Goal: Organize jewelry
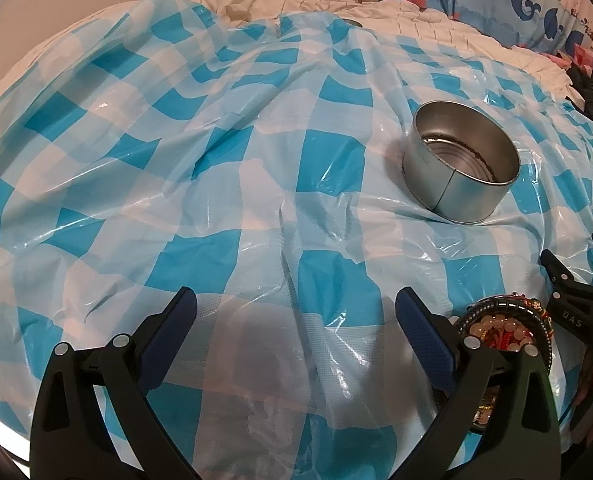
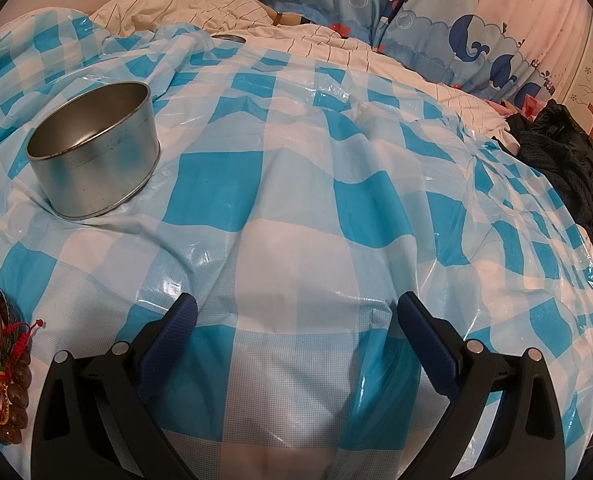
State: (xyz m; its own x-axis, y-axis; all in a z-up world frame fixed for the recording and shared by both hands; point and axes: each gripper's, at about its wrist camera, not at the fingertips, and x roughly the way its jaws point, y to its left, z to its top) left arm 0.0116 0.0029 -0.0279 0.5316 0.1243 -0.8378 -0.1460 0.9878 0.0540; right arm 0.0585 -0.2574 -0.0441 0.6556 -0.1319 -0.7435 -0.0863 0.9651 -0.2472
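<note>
A round open metal tin [image 1: 461, 160] sits on the blue-and-white checked plastic sheet [image 1: 216, 184]; it looks empty. It also shows in the right wrist view [image 2: 94, 150] at the left. A pile of bead bracelets and red cords [image 1: 504, 326] lies beside my left gripper's right finger; in the right wrist view the pile [image 2: 0, 360] is at the far left edge. My left gripper [image 1: 296, 312] is open and empty above the sheet. My right gripper [image 2: 296, 312] is open and empty; its tip shows in the left wrist view [image 1: 568, 292] just right of the pile.
The sheet covers a soft bed with a white quilt [image 2: 256, 16] behind. A whale-print curtain [image 2: 436, 12] hangs at the back. Dark clothing [image 2: 568, 160] is heaped at the right edge. A small round lid-like object [image 2: 228, 37] lies at the sheet's far edge.
</note>
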